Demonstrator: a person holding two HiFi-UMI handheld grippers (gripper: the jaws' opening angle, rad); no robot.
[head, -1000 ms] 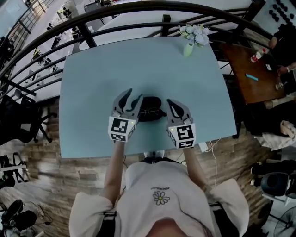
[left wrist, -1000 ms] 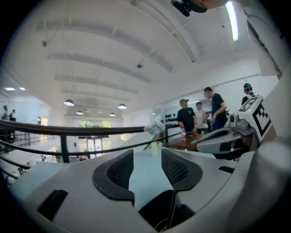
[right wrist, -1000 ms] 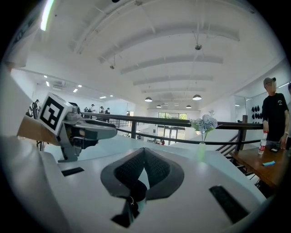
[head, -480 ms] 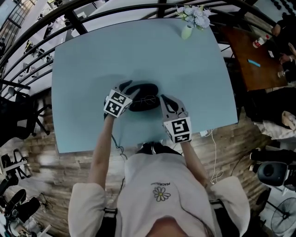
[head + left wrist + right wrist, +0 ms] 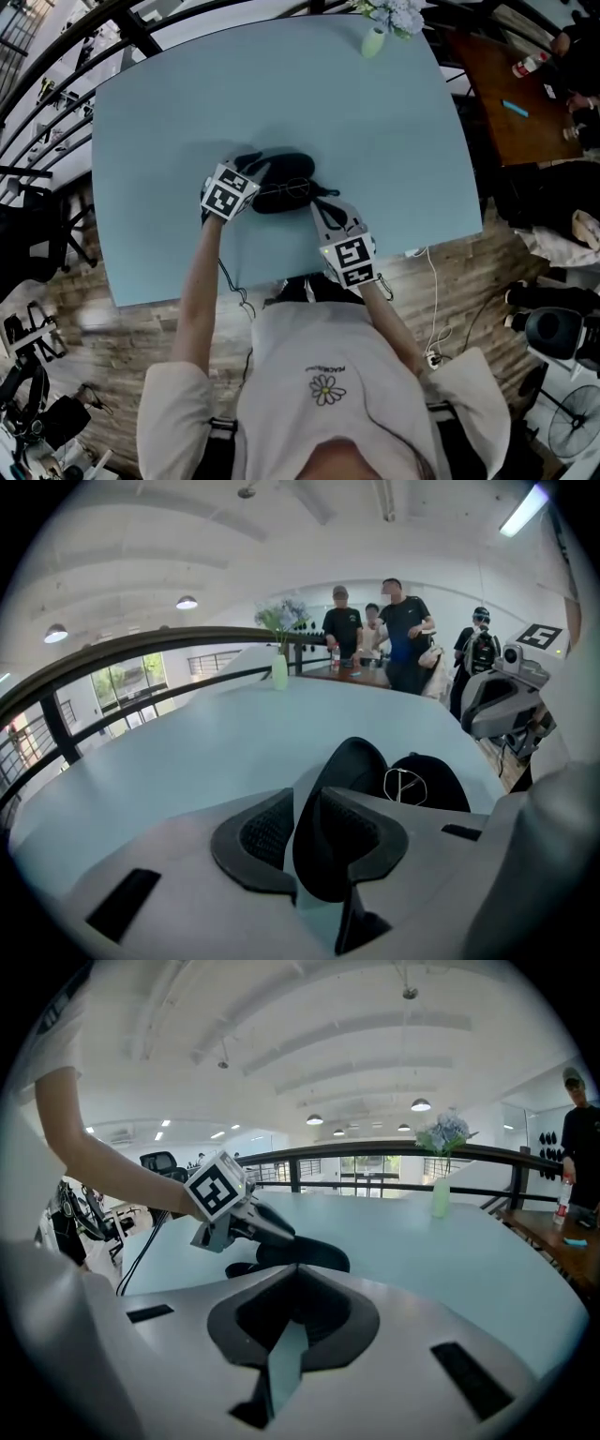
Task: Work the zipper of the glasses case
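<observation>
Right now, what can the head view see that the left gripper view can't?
Only the head view shows the daisy shirt and the wooden floor. Only the left gripper view shows the ceiling lamps. Both show the blue table, the black glasses case and the flower vase.

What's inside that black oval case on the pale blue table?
The inside of the black oval zip case cannot be seen: its own dark shell covers it. Only the outside shows, with a thin metal ring on it.
</observation>
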